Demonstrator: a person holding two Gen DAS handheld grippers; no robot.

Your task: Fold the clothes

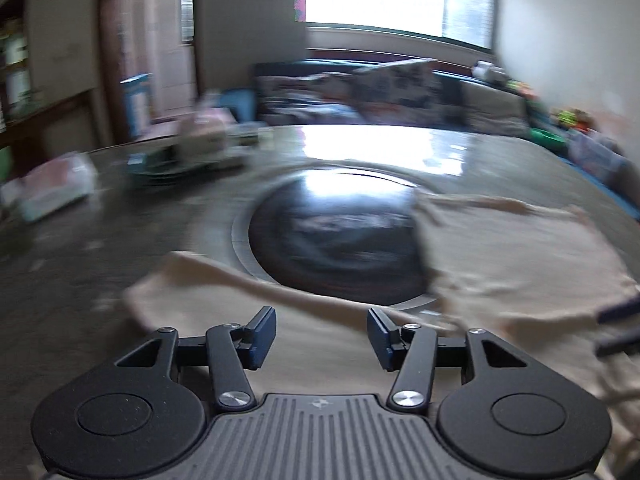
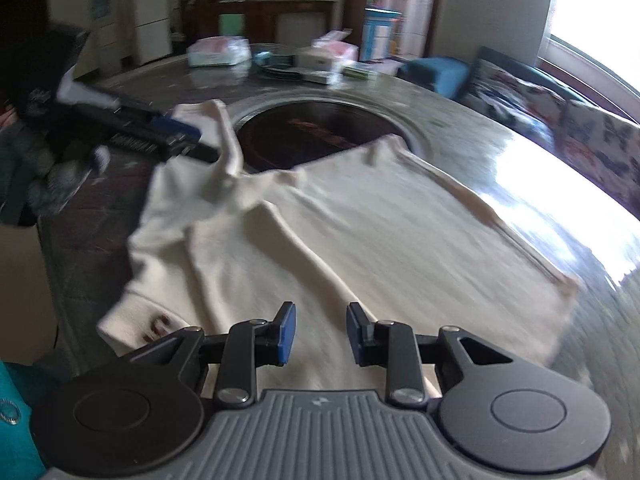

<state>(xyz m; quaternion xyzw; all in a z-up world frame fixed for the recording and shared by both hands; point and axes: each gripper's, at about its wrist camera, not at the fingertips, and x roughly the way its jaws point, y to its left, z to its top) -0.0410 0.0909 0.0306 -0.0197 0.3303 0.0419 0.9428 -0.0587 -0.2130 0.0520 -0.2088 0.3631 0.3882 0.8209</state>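
We had a cream top (image 2: 352,240) spread on the marble table (image 2: 500,148), its upper part lapping over the dark round inset (image 2: 320,136) in the middle. Left claw (image 1: 322,334) hovered above the cloth w/ jaws spread, nothing between them. Right claw (image 2: 321,332) was also parted, narrower, pinching nothing, just over the near edge. Both views were blurred.

To fold well, we judged we should first flatten the bunched sleeve (image 2: 224,160) on the left, then pinch single corners, not wads, & lift both sides evenly.

In the right view, its long axis ran from near-left hem toward the far inset; which end was the neck we couldn't tell.
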